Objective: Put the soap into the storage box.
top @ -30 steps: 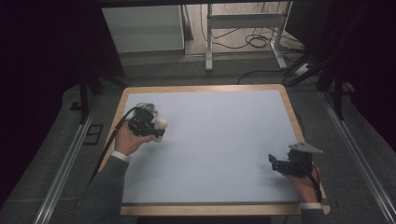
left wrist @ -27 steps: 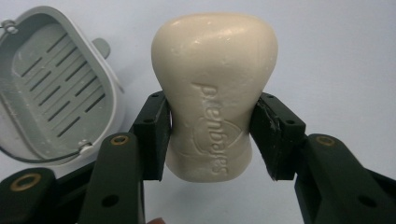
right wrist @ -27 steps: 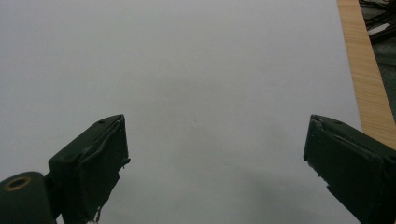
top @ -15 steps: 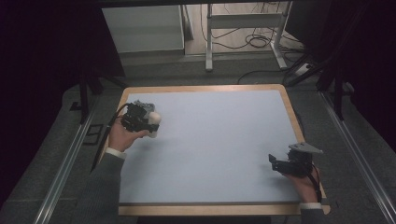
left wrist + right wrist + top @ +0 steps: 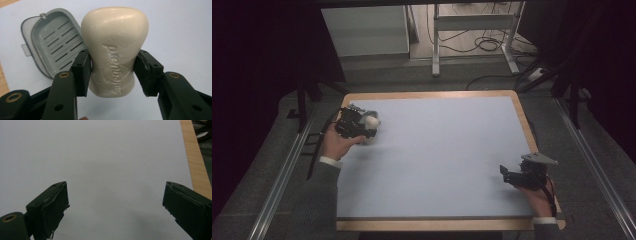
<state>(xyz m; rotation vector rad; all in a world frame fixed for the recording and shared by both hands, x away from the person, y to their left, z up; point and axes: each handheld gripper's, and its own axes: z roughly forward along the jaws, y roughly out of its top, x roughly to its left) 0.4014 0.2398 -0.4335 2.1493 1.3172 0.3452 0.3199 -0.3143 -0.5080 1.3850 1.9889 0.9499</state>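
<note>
The soap [image 5: 115, 50] is being pinched at its waist by the left tool [image 5: 113, 72], just beside the dish [image 5: 53, 47], probably for seating there; the right tool [image 5: 115, 207] is being held spread over the bare worktop [image 5: 447, 150].

Your left gripper [image 5: 112, 72] holds the soap bar [image 5: 115, 47] over the table [image 5: 442, 160] at ten o'clock; the soap dish [image 5: 53, 47] lies behind it. Your right gripper [image 5: 507, 176] sits at four o'clock.

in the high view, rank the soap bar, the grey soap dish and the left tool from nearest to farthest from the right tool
1. soap bar: left side of the table, on the inner side of the left tool.
2. left tool: clamped on the soap, about as near; too close to call.
3. grey soap dish: by the far left corner, farthest from the right tool.
</note>
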